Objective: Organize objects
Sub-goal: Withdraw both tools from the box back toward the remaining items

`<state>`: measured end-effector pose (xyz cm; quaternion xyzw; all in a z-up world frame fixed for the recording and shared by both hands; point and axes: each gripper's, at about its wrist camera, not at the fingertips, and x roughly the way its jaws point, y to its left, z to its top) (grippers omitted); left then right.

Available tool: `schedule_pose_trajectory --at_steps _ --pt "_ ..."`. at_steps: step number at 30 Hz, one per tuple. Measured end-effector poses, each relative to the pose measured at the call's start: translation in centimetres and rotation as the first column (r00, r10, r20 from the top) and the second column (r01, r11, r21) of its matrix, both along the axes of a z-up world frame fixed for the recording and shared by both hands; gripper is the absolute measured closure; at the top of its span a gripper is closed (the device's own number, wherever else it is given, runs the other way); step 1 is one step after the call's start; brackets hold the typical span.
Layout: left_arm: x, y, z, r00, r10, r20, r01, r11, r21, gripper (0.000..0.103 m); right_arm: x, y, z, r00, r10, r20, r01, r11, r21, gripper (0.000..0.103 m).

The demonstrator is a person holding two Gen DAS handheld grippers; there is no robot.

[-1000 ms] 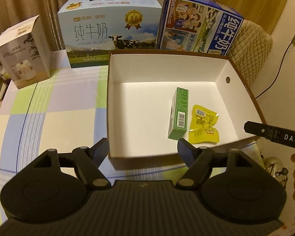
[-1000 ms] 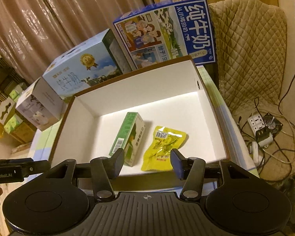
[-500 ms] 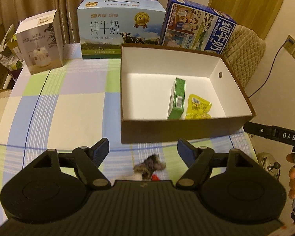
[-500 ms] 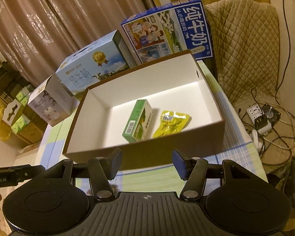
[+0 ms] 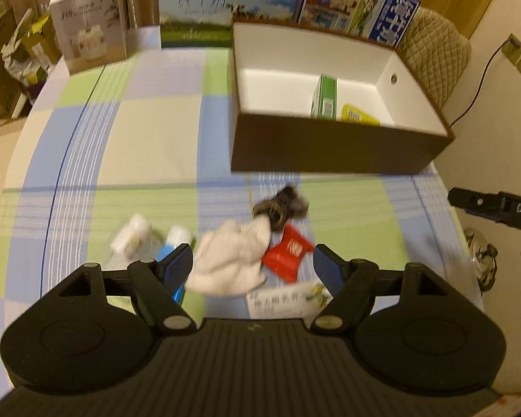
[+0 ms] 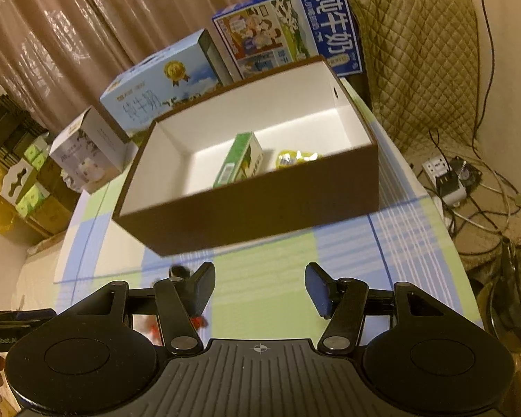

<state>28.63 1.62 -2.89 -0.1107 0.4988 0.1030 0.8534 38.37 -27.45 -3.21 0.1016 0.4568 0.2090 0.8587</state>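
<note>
Brown box point(image 5: 333, 153) with white inside, on checked tablecloth point(image 5: 139, 139) at one o'clock from left gripper point(image 5: 253, 266). Inside box: green carton point(image 5: 324, 99) standing on its long edge, yellow packet point(image 5: 357, 116) just beside it toward three o'clock, both partly hidden behind near wall. Left gripper released, jaws well apart, nothing pinched, hovering above loose pile on cloth. Between its fingers from above: white cloth point(image 5: 232, 257), crumpled, blurred. Red sachet point(image 5: 288, 252) touching cloth's edge at three o'clock. Dark furry item with a ring point(image 5: 281, 206) at twelve o'clock of the white cloth, touching it, between pile and box wall. White roll point(image 5: 132, 234) at nine o'clock, well left of the cloth; blue and white tube point(image 5: 177, 239) beside it, partly under left finger. Printed white card point(image 5: 284, 300) at six o'clock of the sachet, near gripper body.

Right gripper point(image 6: 260, 288) released too, jaws apart, nothing between them, only green and blue cloth squares below; seen as a black bar at three o'clock in left view. Same box at twelve o'clock from it, close. Red scraps and dark fuzz peeking by its left finger, too blurred to tell more.

Behind box, at eleven to one o'clock: pale blue milk carton case point(image 5: 225, 3), dark blue milk case point(image 5: 357, 3), white appliance box point(image 5: 90, 21). Quilted chair back point(image 6: 416, 62) at two o'clock in right view.
</note>
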Motion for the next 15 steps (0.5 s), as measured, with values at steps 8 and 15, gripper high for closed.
schedule_pose_trajectory --at_steps 8,15 --pt "-2.4 -0.3 -3.1 0.996 0.014 -0.094 -0.017 0.999 -0.032 0.03 -2.2 -0.3 -1.6 0.998 0.006 -0.059 -0.008 1.0 -0.02 0.047" --pt "-3.7 -1.0 -4.9 0.989 0.012 -0.146 -0.02 0.999 -0.05 0.03 -3.4 -0.1 -3.4 0.992 0.032 -0.12 -0.037 0.999 -0.038 0.045"
